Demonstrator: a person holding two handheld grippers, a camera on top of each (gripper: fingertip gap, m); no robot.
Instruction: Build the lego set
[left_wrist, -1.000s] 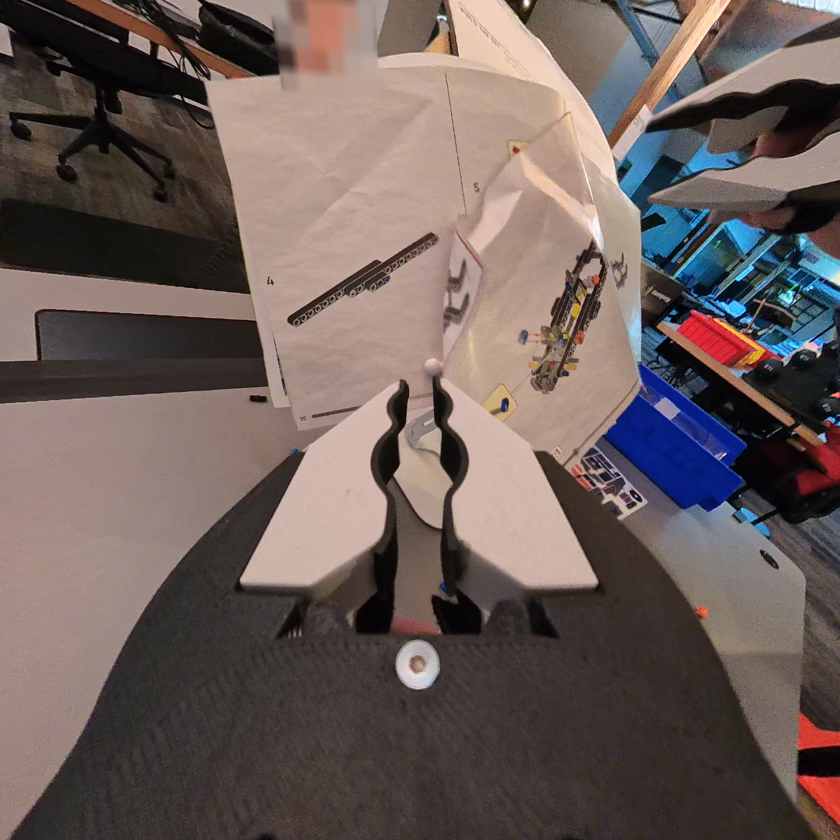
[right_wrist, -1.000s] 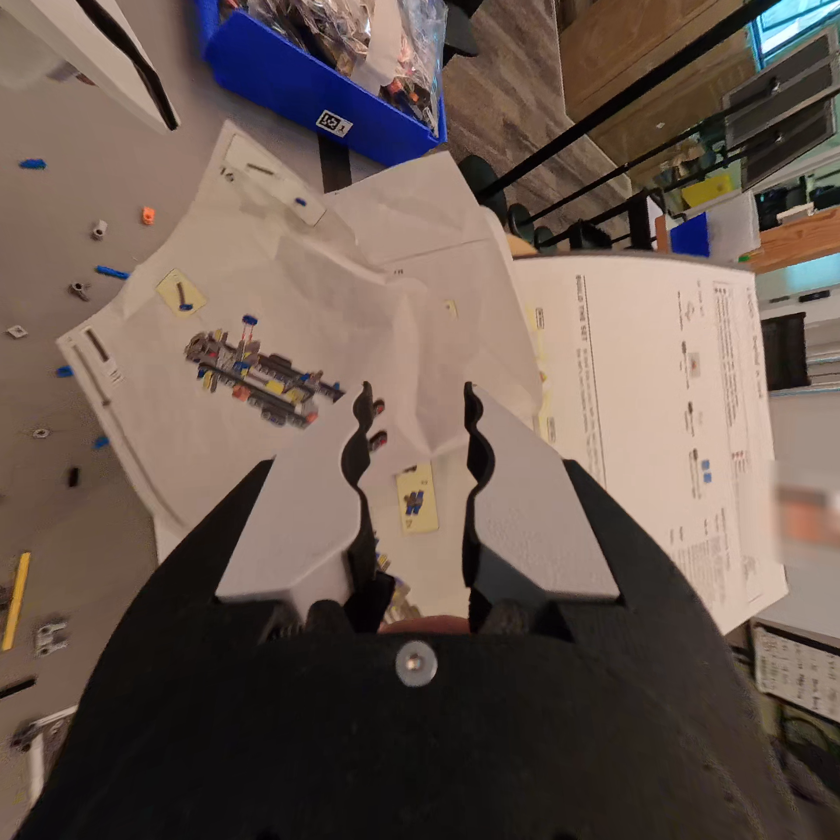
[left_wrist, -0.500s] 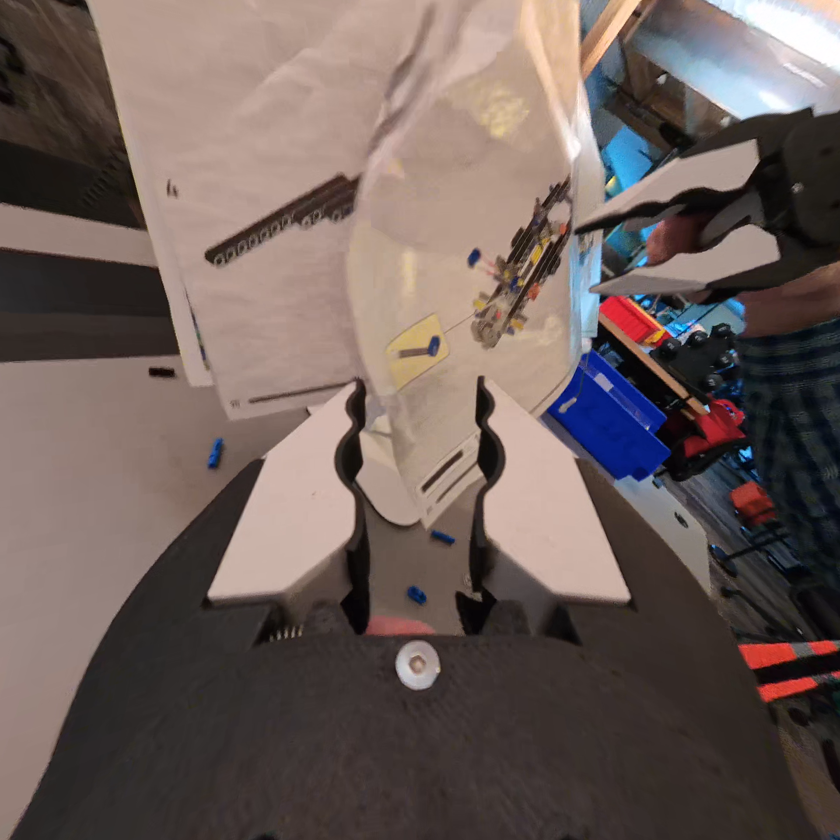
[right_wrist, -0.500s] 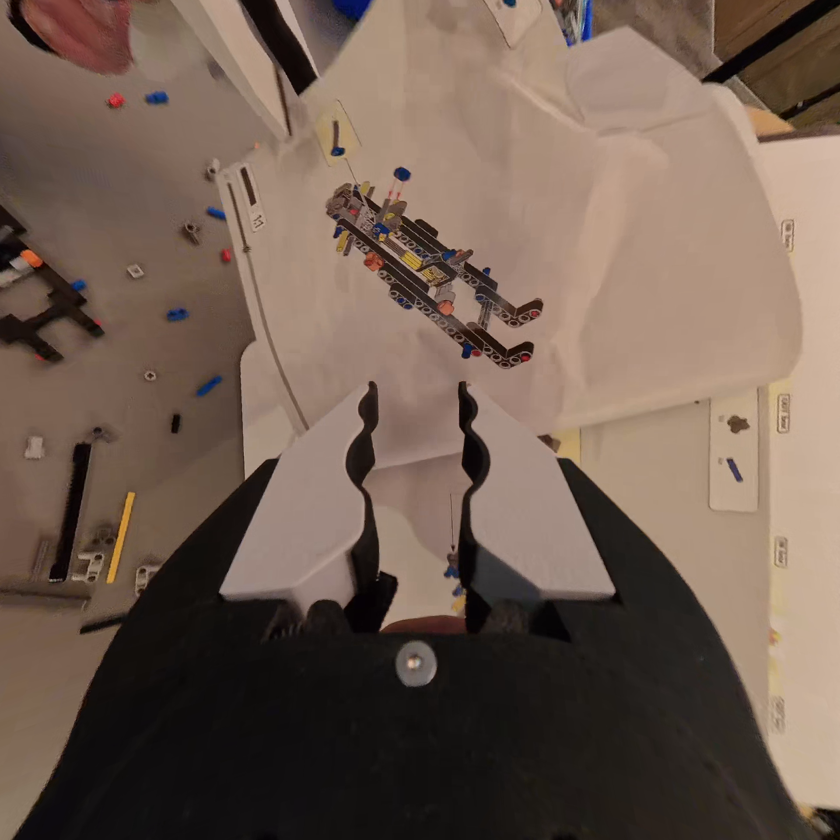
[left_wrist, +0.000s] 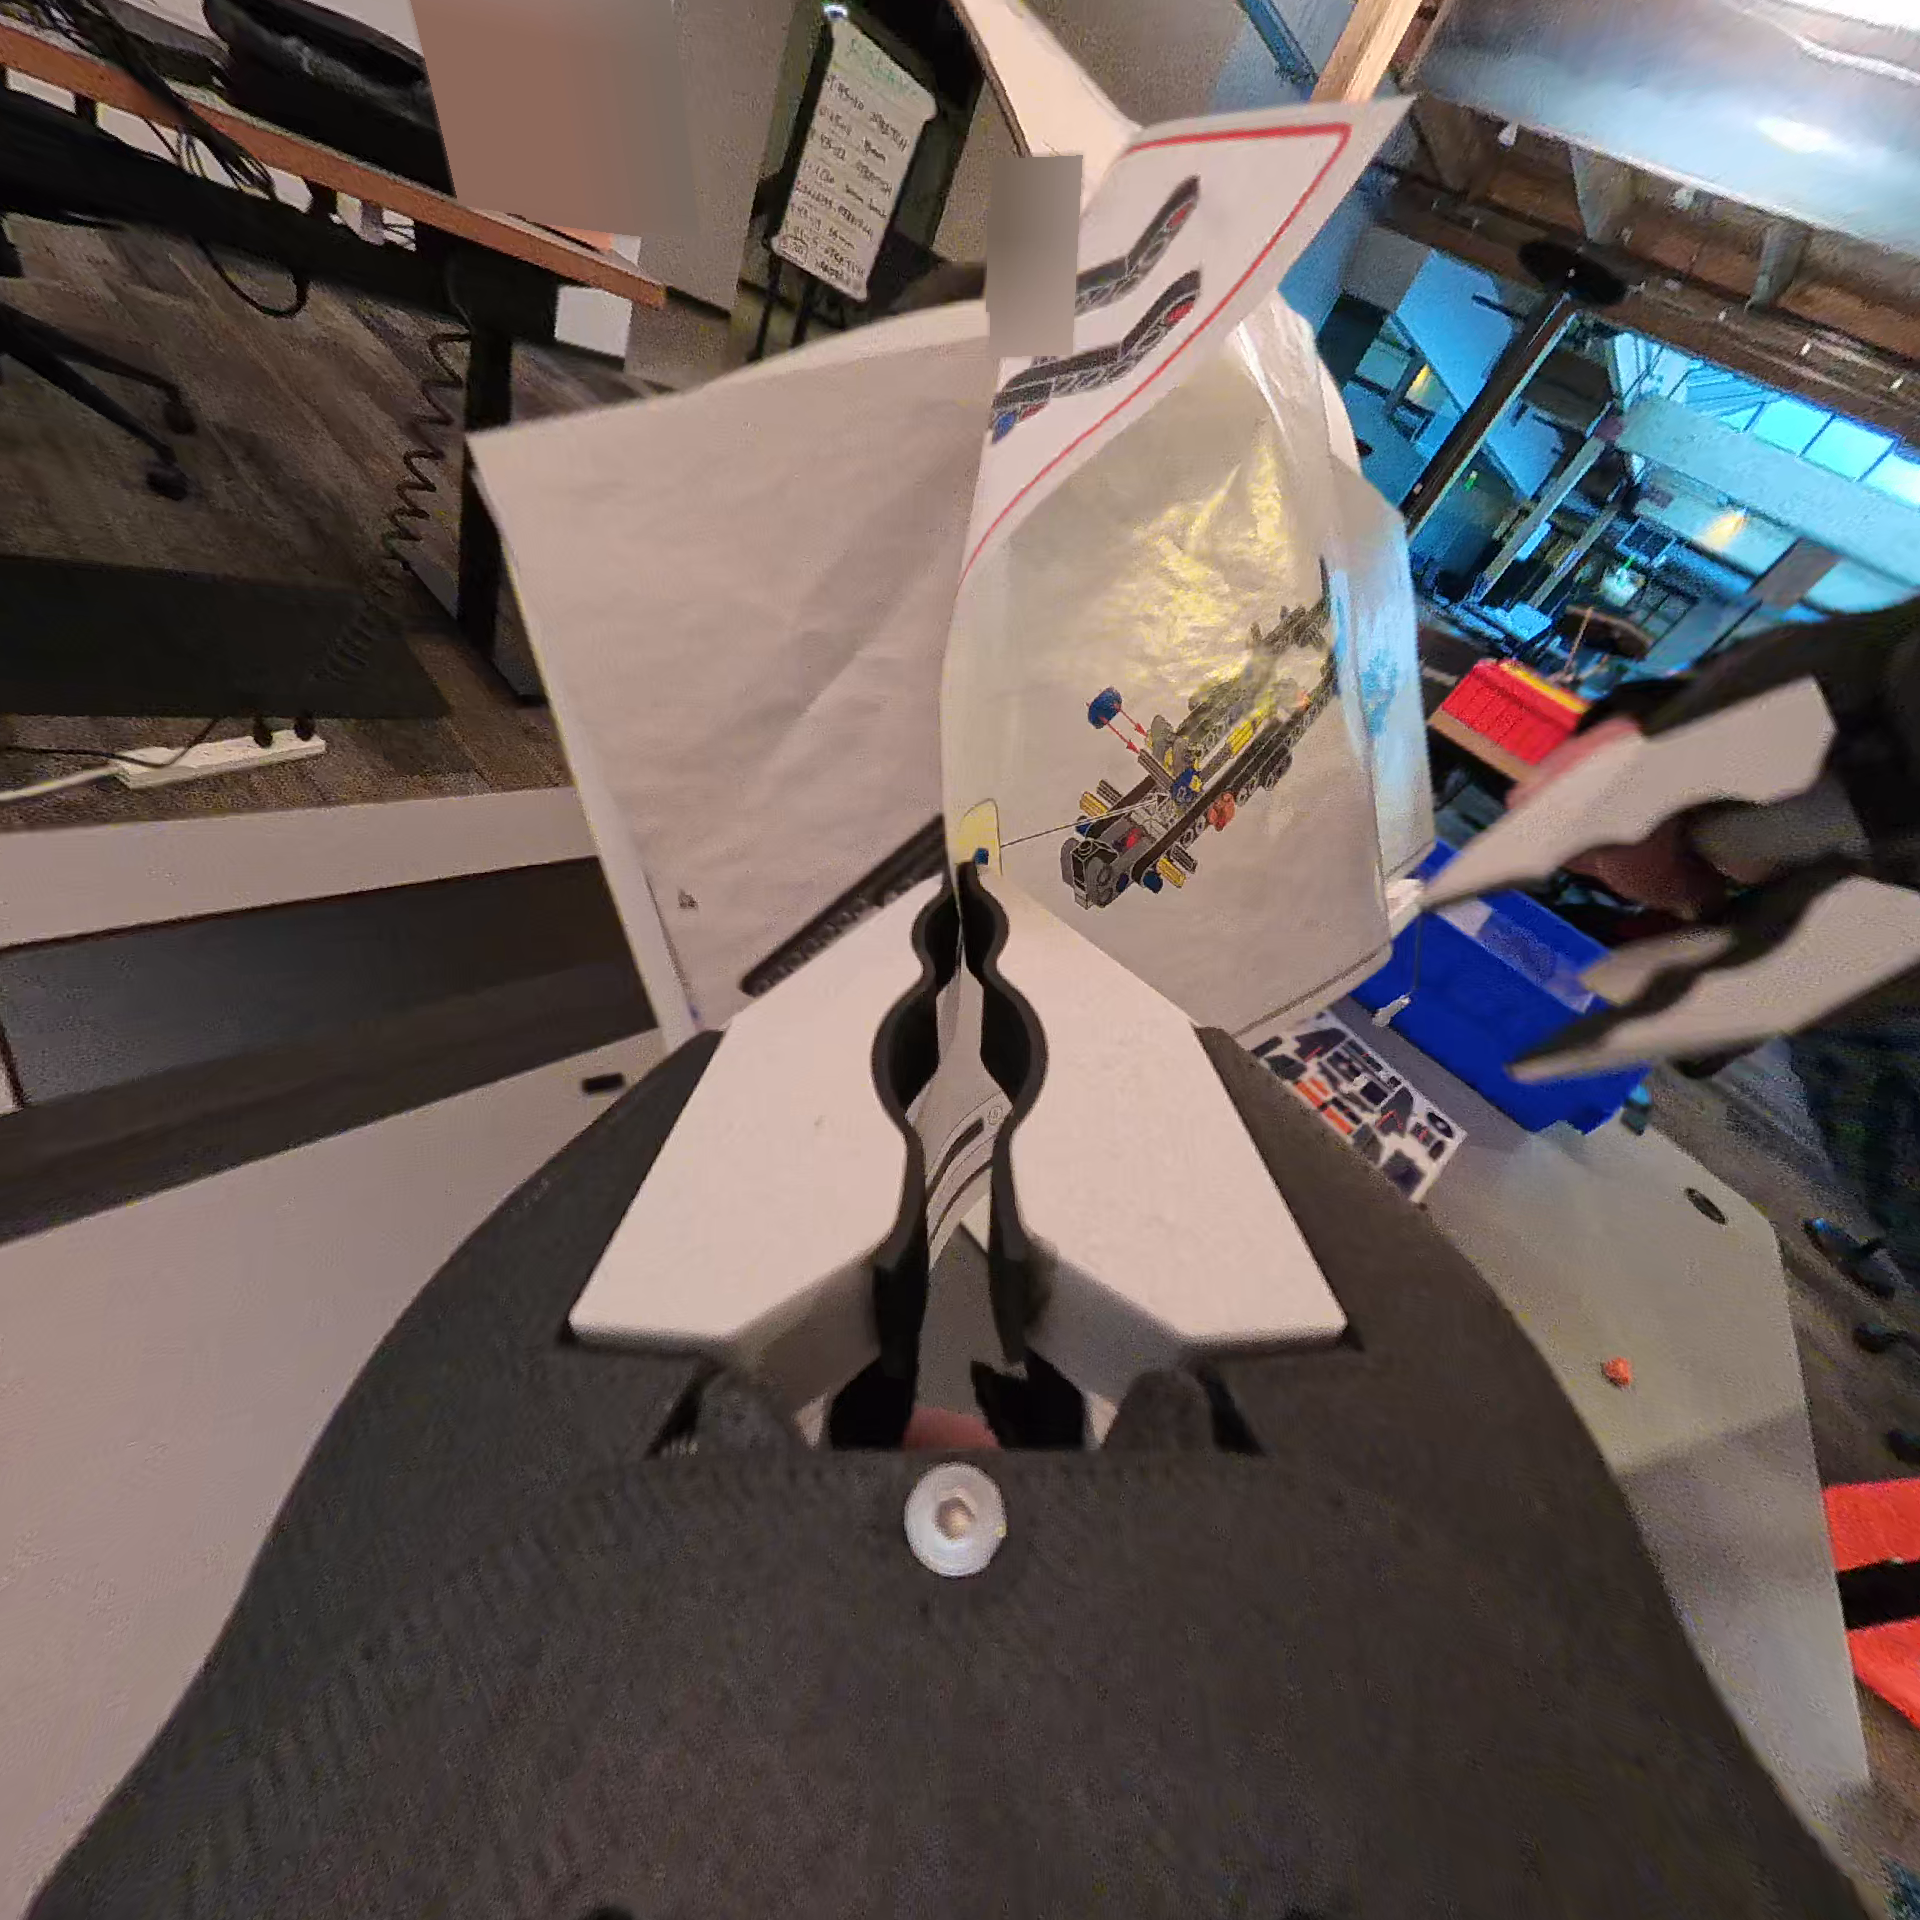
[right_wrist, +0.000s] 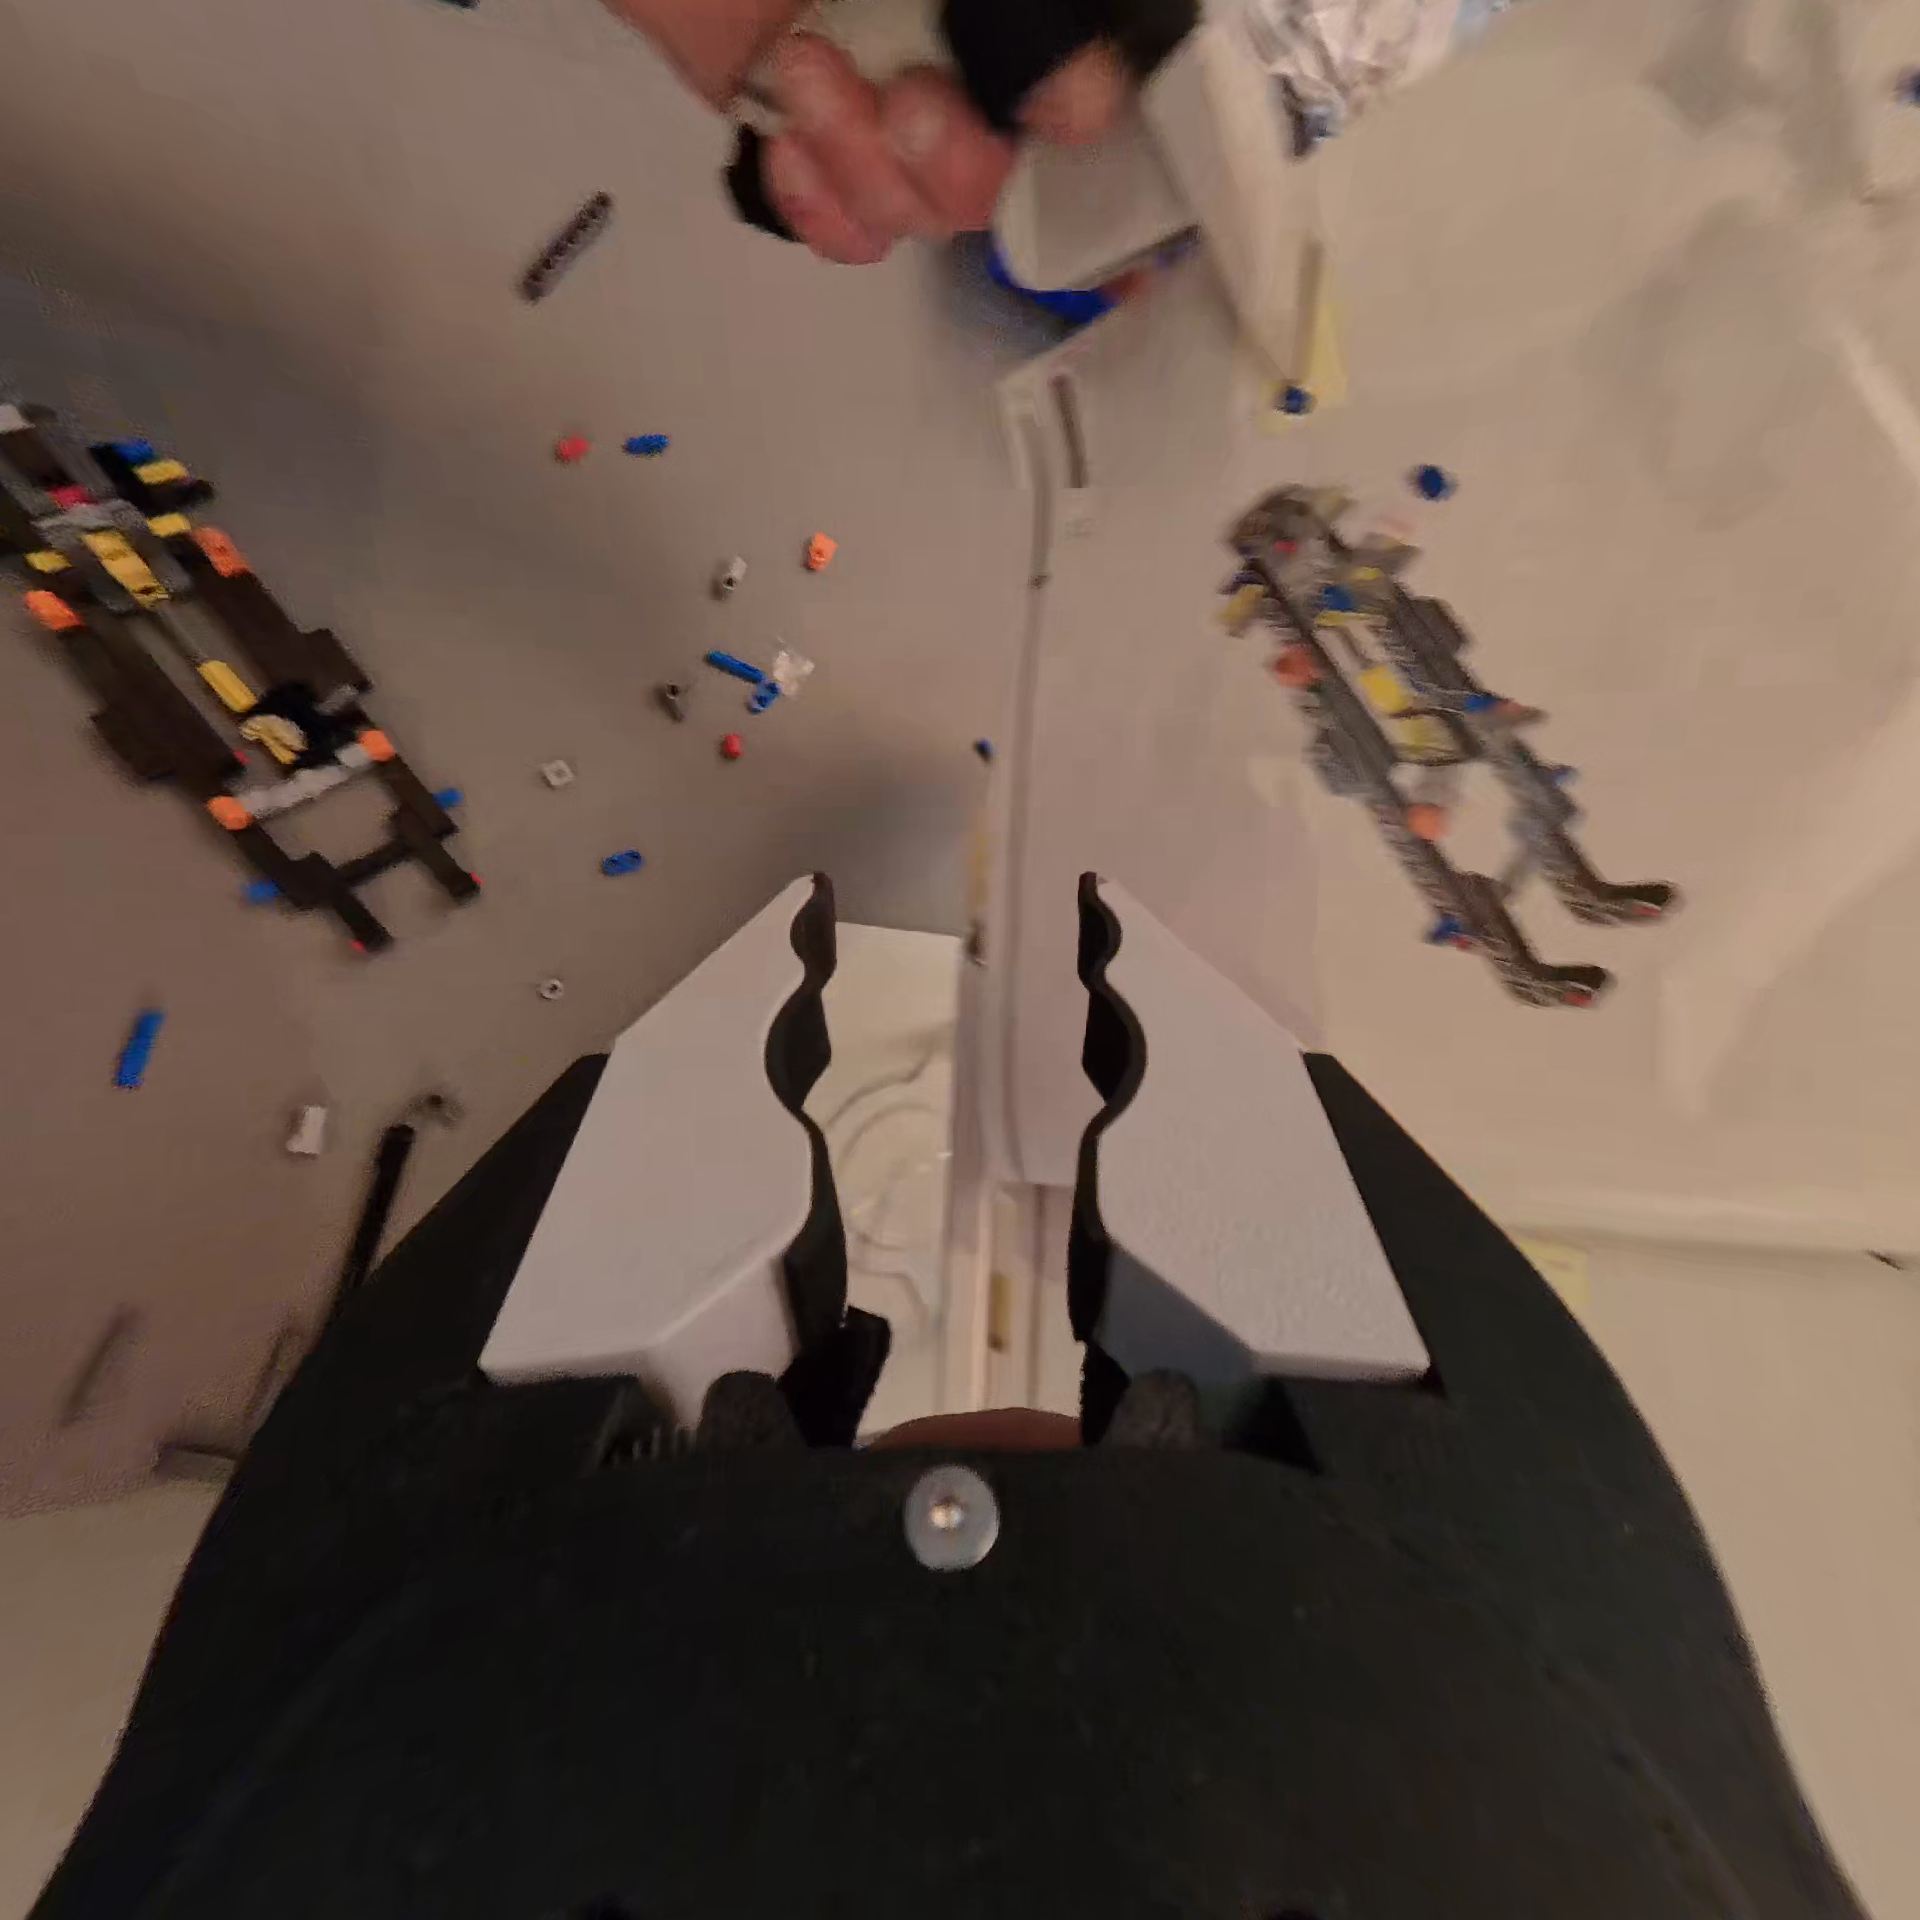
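My left gripper (left_wrist: 961, 883) is shut on the edge of a page of the white instruction booklet (left_wrist: 1174, 665) and holds that page upright above the table. The page bears a drawing of a black and yellow frame. My right gripper (right_wrist: 951, 894) is open and empty over the booklet (right_wrist: 1558, 520), which lies at the right in the right wrist view. It also shows at the right of the left wrist view (left_wrist: 1621, 935), open. The partly built black lego frame (right_wrist: 218, 675) with yellow and orange parts lies on the grey table (right_wrist: 416, 260) at the left.
Several small blue, red, orange and grey loose pieces (right_wrist: 727, 665) lie scattered between frame and booklet. A black beam (right_wrist: 566, 244) lies farther off. A blue bin (left_wrist: 1496, 997) and a sticker sheet (left_wrist: 1351, 1112) sit by the table's right edge. A hand (right_wrist: 862, 156) holds the left gripper.
My left gripper opened, then shut on the booklet page and now holds it upright. My right gripper swung over the table, so the lego frame came into its view, and it opened wider.
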